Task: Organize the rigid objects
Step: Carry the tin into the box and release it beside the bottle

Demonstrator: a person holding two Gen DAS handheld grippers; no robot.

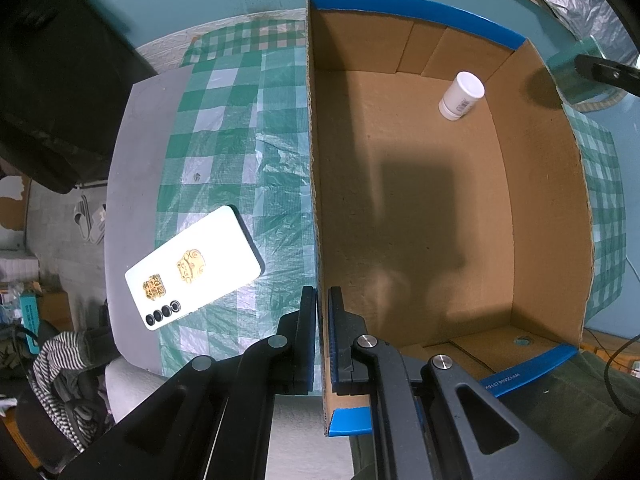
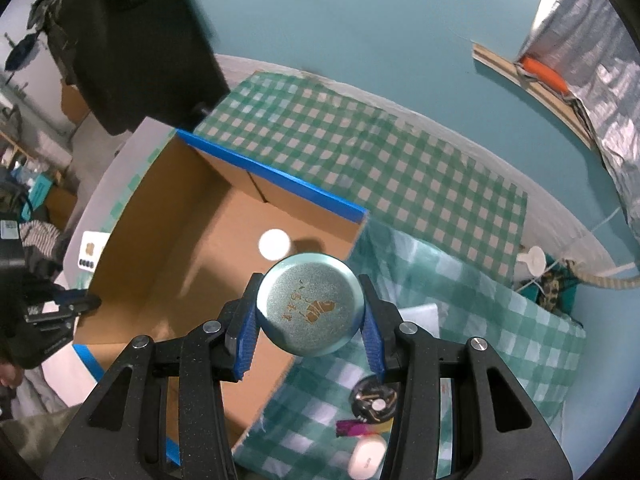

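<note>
Right gripper [image 2: 311, 312] jaws clamp the round teal tin [image 2: 311, 305] by its sides, above the cardboard box's [image 2: 160, 216] right wall. Tin looks rigid, smooth, likely slippery; grip across the diameter suits. Left gripper [image 1: 322, 340] jaws pinch the box's left wall.

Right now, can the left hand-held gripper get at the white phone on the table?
Probably not yet: the left hand-held gripper is clamped on the cardboard box wall. The white phone lies uncovered just beside it.
</note>
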